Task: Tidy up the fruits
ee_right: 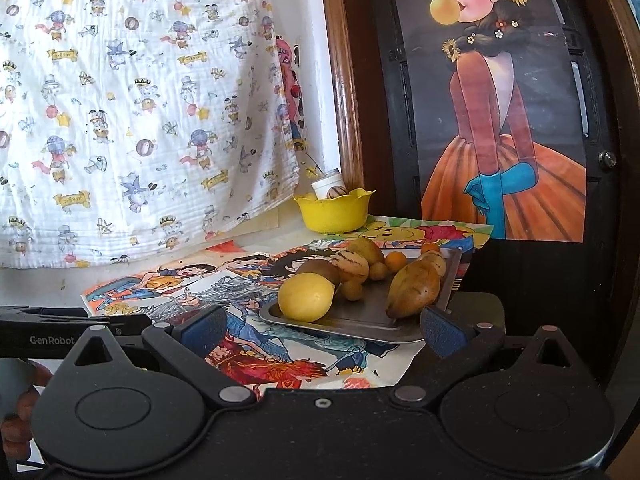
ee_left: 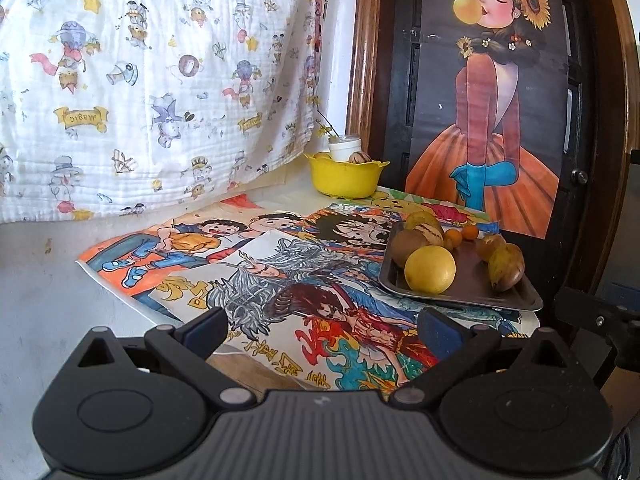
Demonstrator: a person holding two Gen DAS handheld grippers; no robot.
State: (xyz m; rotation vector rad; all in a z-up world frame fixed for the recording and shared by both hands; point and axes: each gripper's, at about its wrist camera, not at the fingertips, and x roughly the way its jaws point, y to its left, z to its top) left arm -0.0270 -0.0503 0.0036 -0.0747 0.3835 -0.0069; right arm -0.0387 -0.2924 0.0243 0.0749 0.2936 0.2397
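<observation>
A metal tray (ee_left: 472,292) (ee_right: 360,320) on the table holds a yellow lemon (ee_left: 430,269) (ee_right: 306,297), a brown kiwi (ee_left: 404,245) (ee_right: 318,270), a striped melon-like fruit (ee_left: 426,232) (ee_right: 352,266), small orange fruits (ee_left: 470,233) (ee_right: 396,261) and brownish mango-like fruits (ee_left: 506,266) (ee_right: 412,292). A yellow bowl (ee_left: 344,178) (ee_right: 332,212) at the back holds a striped fruit (ee_left: 356,157) (ee_right: 334,192). My left gripper (ee_left: 322,328) is open, empty, short of the tray. My right gripper (ee_right: 322,326) is open, empty, at the tray's near edge.
Colourful cartoon drawings (ee_left: 256,272) (ee_right: 192,280) cover the table. A white jar (ee_left: 344,146) (ee_right: 328,182) stands behind the bowl. A patterned cloth (ee_left: 140,80) hangs at the back left, a dark wooden door with a poster (ee_left: 492,100) at right. A hand (ee_right: 18,408) holds the left gripper.
</observation>
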